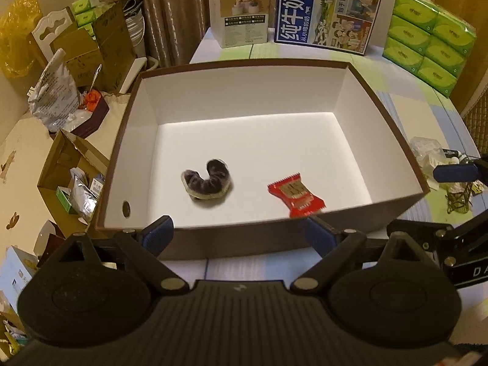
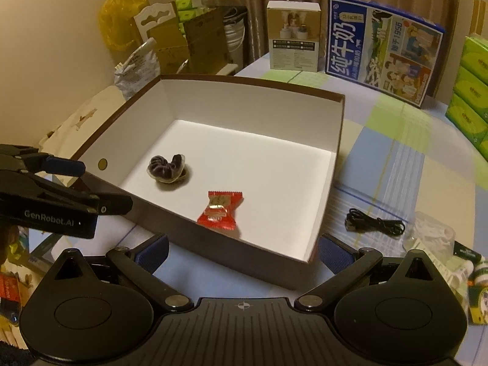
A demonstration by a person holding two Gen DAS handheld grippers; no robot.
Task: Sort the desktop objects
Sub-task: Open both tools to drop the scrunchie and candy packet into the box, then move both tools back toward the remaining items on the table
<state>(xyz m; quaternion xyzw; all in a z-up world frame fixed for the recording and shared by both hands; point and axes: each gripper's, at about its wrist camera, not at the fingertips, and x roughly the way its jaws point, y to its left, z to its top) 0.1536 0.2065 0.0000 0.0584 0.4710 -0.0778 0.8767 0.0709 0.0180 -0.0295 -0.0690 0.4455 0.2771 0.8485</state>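
While the left gripper [image 1: 238, 231] hangs spread wide and empty at the near wall of the brown box [image 1: 393, 122], its camera shows a dark scrunchie [image 1: 206, 183] on the white floor around 7 o'clock, with a red snack packet [image 1: 296, 196] at 5 o'clock, near the front wall.

Over on the right wrist view, the right gripper [image 2: 244, 251] is also wide and holding nothing. A black cable [image 2: 373, 224] lies outside the box at 3 o'clock, beside a clear plastic piece [image 2: 430, 233]. Guessing the loose cable could slip or snag if it's pinched off-centre.
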